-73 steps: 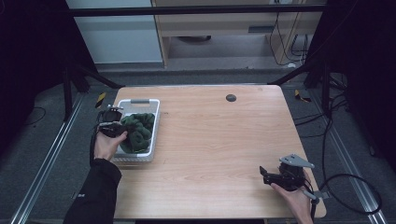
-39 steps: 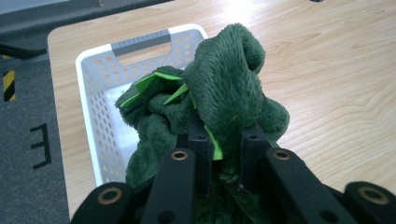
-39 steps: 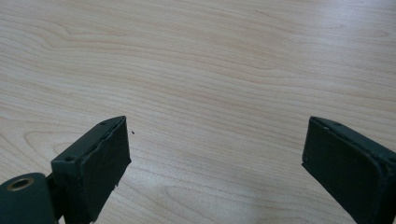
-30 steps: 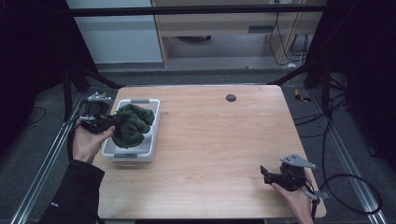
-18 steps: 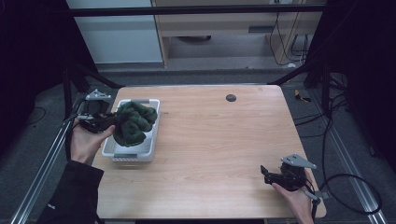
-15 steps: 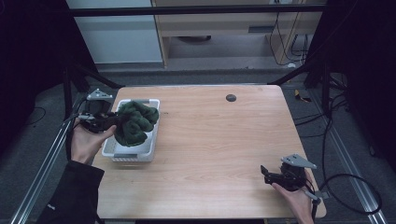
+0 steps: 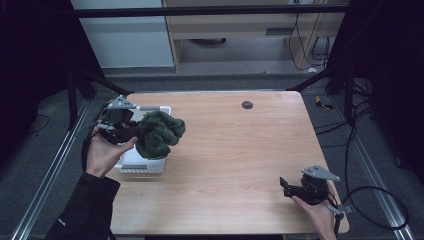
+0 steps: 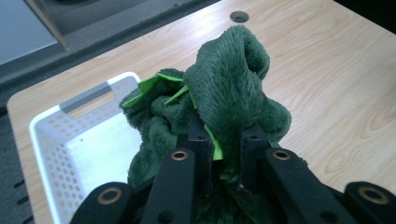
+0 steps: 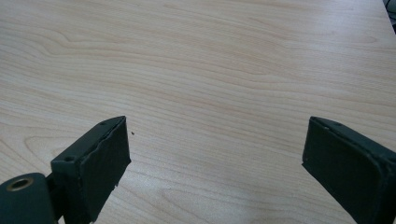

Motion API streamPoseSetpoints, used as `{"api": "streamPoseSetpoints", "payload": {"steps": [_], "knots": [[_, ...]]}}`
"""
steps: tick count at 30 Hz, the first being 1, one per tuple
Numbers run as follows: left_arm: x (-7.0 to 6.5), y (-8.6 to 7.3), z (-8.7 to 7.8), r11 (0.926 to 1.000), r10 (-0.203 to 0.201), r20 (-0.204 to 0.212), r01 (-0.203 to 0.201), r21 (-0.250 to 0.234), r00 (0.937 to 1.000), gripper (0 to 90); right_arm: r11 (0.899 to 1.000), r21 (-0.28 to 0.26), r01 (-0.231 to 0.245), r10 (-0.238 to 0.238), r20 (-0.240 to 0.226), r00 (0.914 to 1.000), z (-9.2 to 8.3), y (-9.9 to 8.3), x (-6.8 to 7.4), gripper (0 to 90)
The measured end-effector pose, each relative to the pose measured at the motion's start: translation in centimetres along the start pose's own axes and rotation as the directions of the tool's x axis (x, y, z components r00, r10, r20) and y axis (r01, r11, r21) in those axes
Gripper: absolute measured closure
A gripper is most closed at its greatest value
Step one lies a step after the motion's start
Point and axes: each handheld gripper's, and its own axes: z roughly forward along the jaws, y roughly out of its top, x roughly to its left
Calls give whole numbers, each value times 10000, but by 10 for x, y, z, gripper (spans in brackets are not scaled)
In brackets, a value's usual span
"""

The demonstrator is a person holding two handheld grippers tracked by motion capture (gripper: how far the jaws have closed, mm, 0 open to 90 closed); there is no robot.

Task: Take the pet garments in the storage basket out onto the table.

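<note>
Green plush toy point(image 7: 160, 134) is clamped in left gripper point(image 8: 224, 140), lifted above white basket point(image 7: 134, 165). Clearance over the rim is advised before setdown. Right gripper point(image 9: 215, 163) is held wide open, empty, well apart from the basket.

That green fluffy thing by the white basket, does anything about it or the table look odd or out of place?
Nothing stands out. The green plush toy is simply pinched in the left gripper, held above the white basket. The basket sits square on the wooden table; nothing looks spilled or damaged. The right gripper rests open over bare wood.
</note>
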Motion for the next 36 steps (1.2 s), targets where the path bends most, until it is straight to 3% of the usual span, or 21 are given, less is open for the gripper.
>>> {"api": "streamPoseSetpoints", "payload": {"steps": [12,36], "knots": [[-29,14,17,9967,750,609,-766,251,9953,796,10000,-34,12,-12,-16,10000,-1,0,-1,74],[-71,24,57,9876,1386,1694,-1488,493,9758,796,10000,-69,14,-14,8,10000,-1,0,-1,74]]}}
